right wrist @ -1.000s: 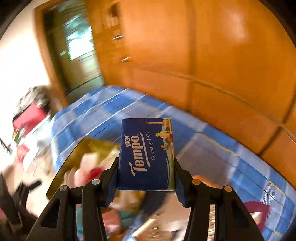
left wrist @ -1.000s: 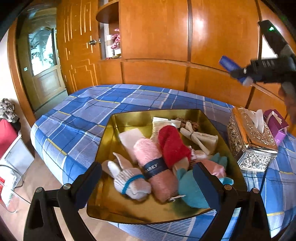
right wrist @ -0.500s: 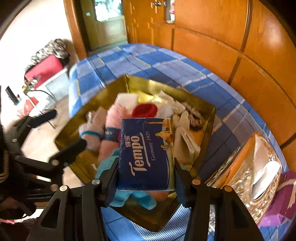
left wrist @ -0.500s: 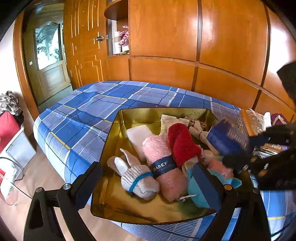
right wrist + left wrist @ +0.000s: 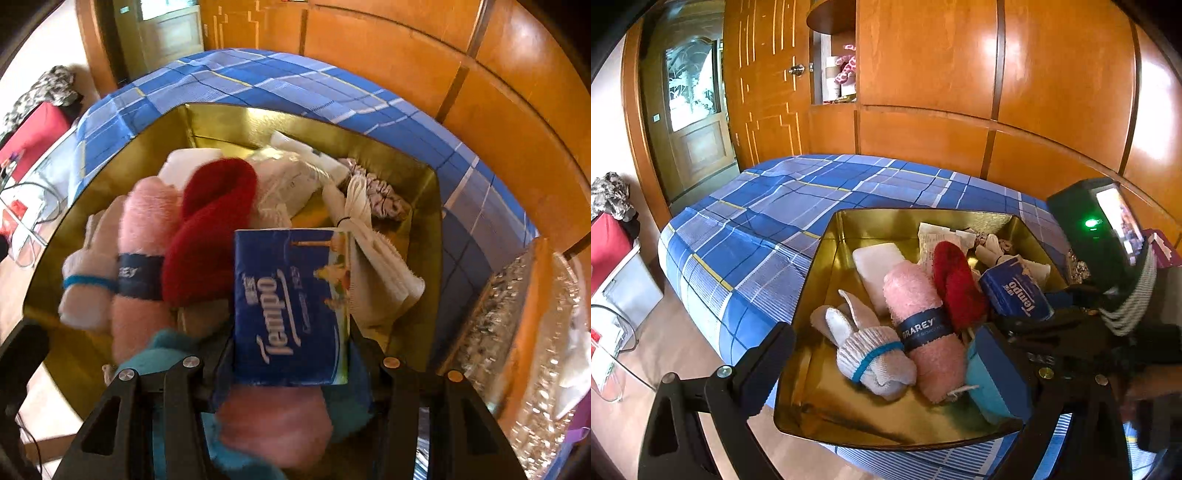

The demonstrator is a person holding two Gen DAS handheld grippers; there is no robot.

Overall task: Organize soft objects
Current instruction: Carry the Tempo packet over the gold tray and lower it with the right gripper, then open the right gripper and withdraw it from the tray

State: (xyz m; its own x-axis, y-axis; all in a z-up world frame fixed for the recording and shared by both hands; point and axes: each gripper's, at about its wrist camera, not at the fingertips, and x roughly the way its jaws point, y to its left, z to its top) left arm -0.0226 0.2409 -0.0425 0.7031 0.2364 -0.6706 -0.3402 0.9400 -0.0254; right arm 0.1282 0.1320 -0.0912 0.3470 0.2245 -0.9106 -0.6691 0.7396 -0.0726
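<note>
Right gripper [image 5: 291, 354], clamped on the blue tissue pack [image 5: 291, 306], poised over the gold tray [image 5: 110, 147] on the bed, already holding rolled towels and socks; release remains; left gripper [image 5: 886, 354] stands apart, empty.

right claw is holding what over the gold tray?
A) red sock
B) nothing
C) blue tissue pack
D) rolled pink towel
C: the right claw is clamped on the sides of the blue tissue pack, held above the gold tray; the pink towel and the red sock lie in the tray.
</note>
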